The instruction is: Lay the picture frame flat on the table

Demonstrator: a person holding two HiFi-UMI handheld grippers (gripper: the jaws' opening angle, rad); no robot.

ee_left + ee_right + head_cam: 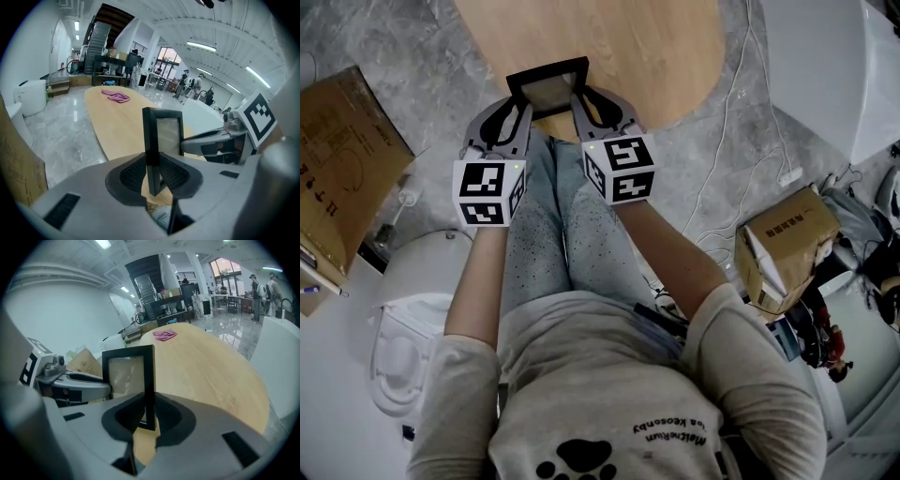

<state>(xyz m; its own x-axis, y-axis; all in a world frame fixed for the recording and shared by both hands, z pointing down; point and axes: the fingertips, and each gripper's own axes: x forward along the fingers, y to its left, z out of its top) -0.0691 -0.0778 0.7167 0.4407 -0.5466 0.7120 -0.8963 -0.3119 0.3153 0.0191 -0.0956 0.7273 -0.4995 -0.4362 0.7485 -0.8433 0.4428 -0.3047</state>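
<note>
**First onlooker:** How far along would you say this is?

**Second onlooker:** Hardly started, by my reckoning. The big oval wooden worktop (675, 56) has plenty of bare wood, but the black picture frame (548, 89) stands upright. None of the laying down is done. It has yet to be tipped over, lowered flat and let go.

**First onlooker:** Where is the frame, exactly?

**Second onlooker:** At the worktop's near edge, right in front of the person's knees. I can't tell from here whether its bottom bar rests on the wood or hangs just clear of it.

**First onlooker:** And the tools?

**Second onlooker:** There's one on either side of the frame. The left tool (152, 176) has its jaws drawn in to a narrow gap on the frame's left upright. Its pads press on the front and back of that bar, low down by the bottom corner. The right tool (145, 416) grips the frame's right upright the same way, also near the bottom. So both have hold of the frame, and most of it rises above the jaws.

**First onlooker:** Is anything in the way?

**Second onlooker:** Not that I can see. There's a crumpled pink cloth (116, 96) well beyond the frame, toward the worktop's far end. The wood just behind the frame looks bare, so I'd guess there's room to lay it away from the person.
</note>
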